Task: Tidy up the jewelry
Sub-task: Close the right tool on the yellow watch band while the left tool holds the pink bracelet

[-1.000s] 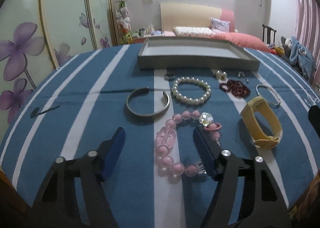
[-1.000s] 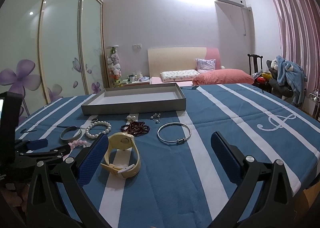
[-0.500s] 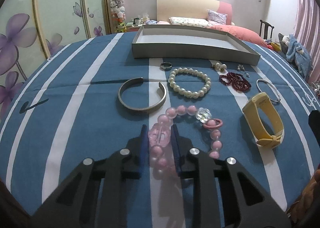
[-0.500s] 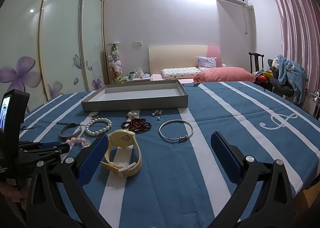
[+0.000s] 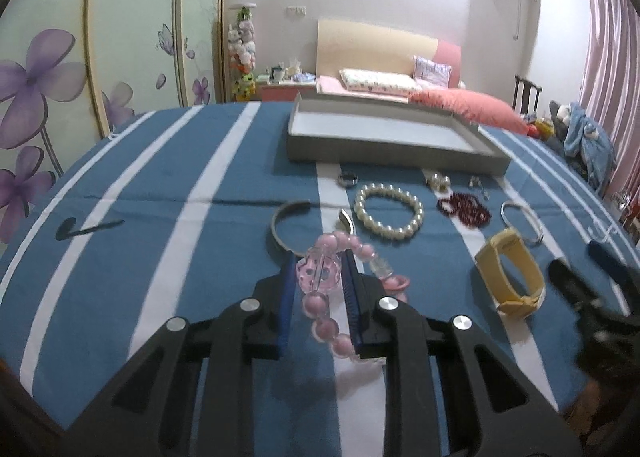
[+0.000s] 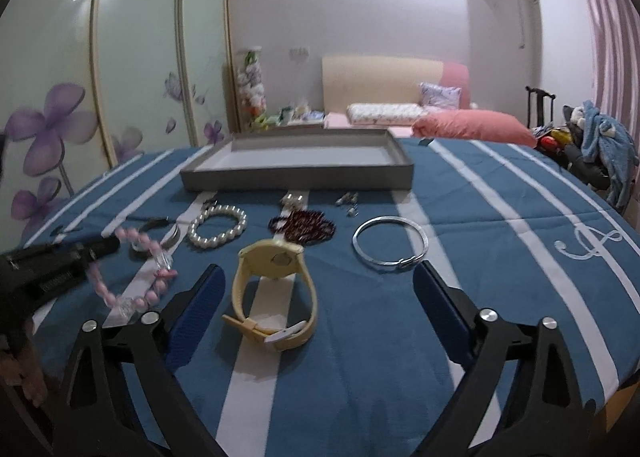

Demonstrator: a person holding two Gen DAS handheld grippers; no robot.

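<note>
The left hand-held gripper (image 5: 318, 289) is closed on the pink bead bracelet (image 5: 324, 281), its blue pads pinching the large faceted bead. The rest of the strand hangs in a loop below the jaws, clear of the counter (image 5: 180, 241), over its near edge. Judged from the task, the grip on the largest bead gives the pads a firm seat for carrying the strand to the grey tray (image 5: 384, 137), which stands toward the counter's far edge and appears to hold nothing.

The right hand-held gripper (image 6: 320, 321) is wide open and holds nothing. It hangs above the yellow watch (image 6: 276, 289), which lies between its fingers near the counter's near edge; this looks like readiness for the next pick, though that is a judgement only.

The other pieces lie in a loose row between the tray and the near edge:
- pearl bracelet (image 5: 388, 213)
- dark red bead strand (image 5: 466, 209)
- silver bangle (image 6: 390, 243), toward the right edge
- grey open cuff (image 5: 288, 229)
- small ring (image 5: 347, 179), just before the tray

Limits of view:
- The cuff's near arc is hidden behind the held bracelet and the left gripper.
- Small pale items before the tray, possibly earrings, are too small to identify.
- The right gripper is blurred in the left view.
- Whether the lowest beads brush the cloth cannot be told.
</note>
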